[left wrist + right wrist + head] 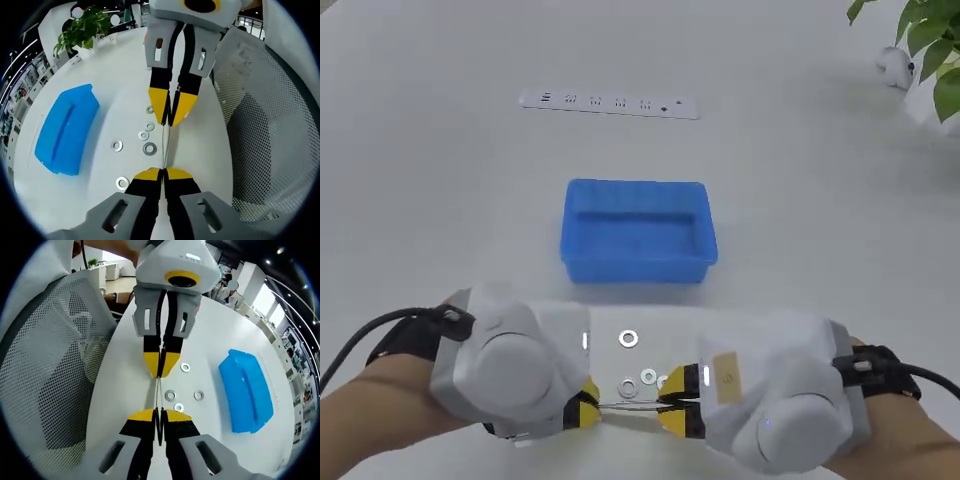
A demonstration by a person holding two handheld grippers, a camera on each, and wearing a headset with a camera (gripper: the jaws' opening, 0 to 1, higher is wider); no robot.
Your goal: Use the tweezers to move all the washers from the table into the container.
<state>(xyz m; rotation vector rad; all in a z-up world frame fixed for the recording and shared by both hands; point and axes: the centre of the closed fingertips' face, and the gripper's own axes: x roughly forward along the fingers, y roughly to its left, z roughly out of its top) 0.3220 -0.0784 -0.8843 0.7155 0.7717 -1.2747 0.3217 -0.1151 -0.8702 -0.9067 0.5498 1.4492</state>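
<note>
Washers (628, 339) lie before the container (638, 232) — power strip (609, 103) behind (plant (930, 50) far right).

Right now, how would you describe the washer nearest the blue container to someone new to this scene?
Find the blue rectangular plastic container. Just off its near wall lies one small flat silver metal washer. It sits alone; the other washers cluster farther from the container.

1. Tweezers (630, 404): thin and silver, stretched level between the left gripper (586, 408) and right gripper (676, 408). One end sits in each, with both sets of jaws closed on them.
2. Washers (149, 148): small flat silver rings. Six show in the left gripper view, lying loose on the white table (800, 200) just beside the tweezers, on the container side.
3. Container (638, 268): blue rectangular tray, open side up, beyond the washers and apart from them.
</note>
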